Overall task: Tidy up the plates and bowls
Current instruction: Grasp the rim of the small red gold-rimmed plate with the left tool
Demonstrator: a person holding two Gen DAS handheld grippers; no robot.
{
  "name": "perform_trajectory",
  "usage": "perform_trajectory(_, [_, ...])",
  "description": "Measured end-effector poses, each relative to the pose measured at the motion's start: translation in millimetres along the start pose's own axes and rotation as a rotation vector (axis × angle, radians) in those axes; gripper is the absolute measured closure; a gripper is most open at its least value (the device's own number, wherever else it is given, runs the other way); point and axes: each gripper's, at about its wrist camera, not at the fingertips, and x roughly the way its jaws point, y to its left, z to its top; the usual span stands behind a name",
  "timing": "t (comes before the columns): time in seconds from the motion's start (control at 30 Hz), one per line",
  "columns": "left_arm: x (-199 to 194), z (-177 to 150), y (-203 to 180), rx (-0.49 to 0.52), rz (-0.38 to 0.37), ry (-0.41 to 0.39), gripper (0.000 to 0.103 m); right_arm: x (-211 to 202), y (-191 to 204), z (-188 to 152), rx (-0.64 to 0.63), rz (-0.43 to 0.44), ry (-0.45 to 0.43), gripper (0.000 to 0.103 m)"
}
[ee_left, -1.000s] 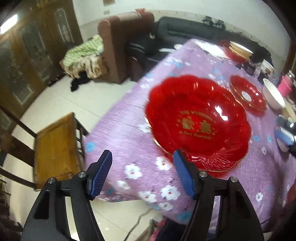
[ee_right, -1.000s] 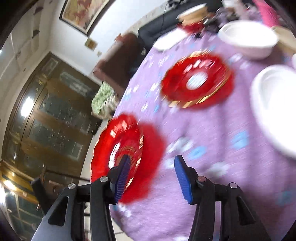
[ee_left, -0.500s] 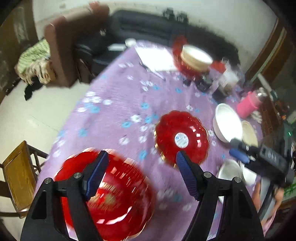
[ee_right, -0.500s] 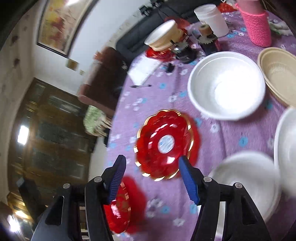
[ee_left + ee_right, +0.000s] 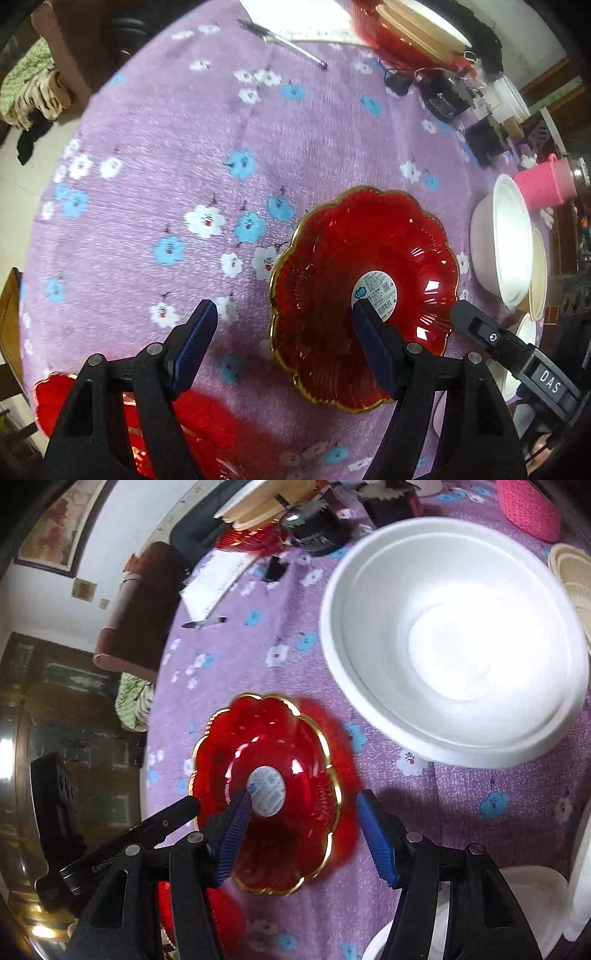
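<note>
- Two grippers converge on one dish: the small red scalloped plate (image 5: 364, 295) with a gold rim and a round white label at its centre, lying flat on the purple floral tablecloth (image 5: 184, 147), well in from the table's edges.
- The left gripper (image 5: 284, 343) points steeply down; its jaws, which have just been opening, stand apart and empty, one finger over bare cloth, the other over the plate's inside, so the plate's near-left rim lies between them.
- The right gripper (image 5: 304, 830) also stands apart, its jaws likewise having just opened, with nothing clamped; they bracket the opposite side of the rim.
- Neither pad is seen pressing on the rim; contact cannot be confirmed.
- A larger red plate (image 5: 122, 424) lies at the near table edge, behind the left gripper's fingers.
- A white bowl (image 5: 454, 642) sits just beyond the small plate, toward the table's right side.
- Judgement: the two grippers are about equally near, each facing its own side of the rim.
</note>
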Motion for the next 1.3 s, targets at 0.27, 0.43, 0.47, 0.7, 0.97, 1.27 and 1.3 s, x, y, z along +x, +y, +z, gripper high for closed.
perform_trajectory(0.27, [19,-4,6,-0.013,-0.080,0.049,0.028,19,-4,1,0.020,-0.026,0.008,0.042])
perform_trajectory(0.43, [17,-13,3,0.019,-0.044,0.019,0.049,20,1,-3,0.005,-0.022,-0.011,0.029])
perform_trajectory(0.47, [15,-16,3,0.030,-0.028,0.009,0.053,20,4,-5,-0.013,-0.035,-0.019,0.029])
perform_trajectory(0.7, [19,-19,3,0.033,-0.003,-0.024,0.086,24,11,-10,-0.085,-0.121,-0.028,0.080])
perform_trajectory(0.97, [12,-27,-6,0.060,-0.002,-0.048,0.087,7,3,-21,-0.073,-0.106,-0.083,0.093])
perform_trajectory(1.27, [-64,-66,26,0.069,-0.003,-0.161,0.087,-42,45,-63,-0.187,-0.037,-0.179,0.093])
perform_trajectory(1.3, [-70,-70,30,0.068,0.001,-0.173,0.087,-48,53,-72,-0.205,-0.025,-0.186,0.093])
